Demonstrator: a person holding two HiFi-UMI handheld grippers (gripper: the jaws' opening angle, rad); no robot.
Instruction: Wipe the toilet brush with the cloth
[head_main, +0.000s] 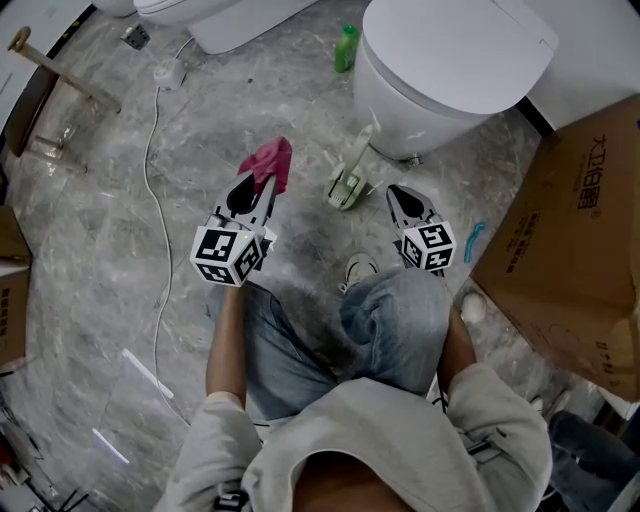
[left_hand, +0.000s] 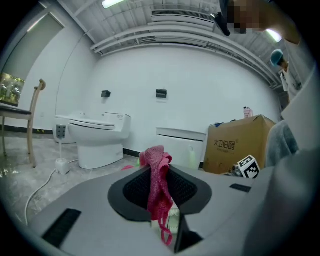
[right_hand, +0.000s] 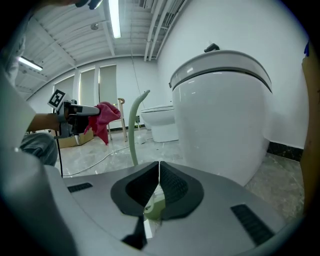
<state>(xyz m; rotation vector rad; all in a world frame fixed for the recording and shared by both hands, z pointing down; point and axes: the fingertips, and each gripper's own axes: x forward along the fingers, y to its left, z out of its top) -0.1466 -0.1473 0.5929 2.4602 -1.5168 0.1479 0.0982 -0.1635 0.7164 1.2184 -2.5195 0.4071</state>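
My left gripper (head_main: 245, 195) (left_hand: 159, 167) is shut on a pink-red cloth (head_main: 268, 165) (left_hand: 156, 182), which bunches above the jaws and hangs down between them. The pale green toilet brush (head_main: 347, 180) stands in its holder on the floor in front of the toilet, with its curved handle (right_hand: 133, 129) rising upright. My right gripper (head_main: 405, 203) (right_hand: 159, 165) hovers just right of the brush; its jaws meet at the tips with nothing held. The right gripper view also shows the cloth (right_hand: 102, 119) held off to the left.
A white toilet (head_main: 440, 70) stands close behind the brush. A large cardboard box (head_main: 570, 250) is at the right. A green bottle (head_main: 346, 48), a white cable (head_main: 155, 200), a second toilet (head_main: 220, 20) and a wooden chair (head_main: 50, 75) lie farther off. The person's knees (head_main: 395, 320) are below the grippers.
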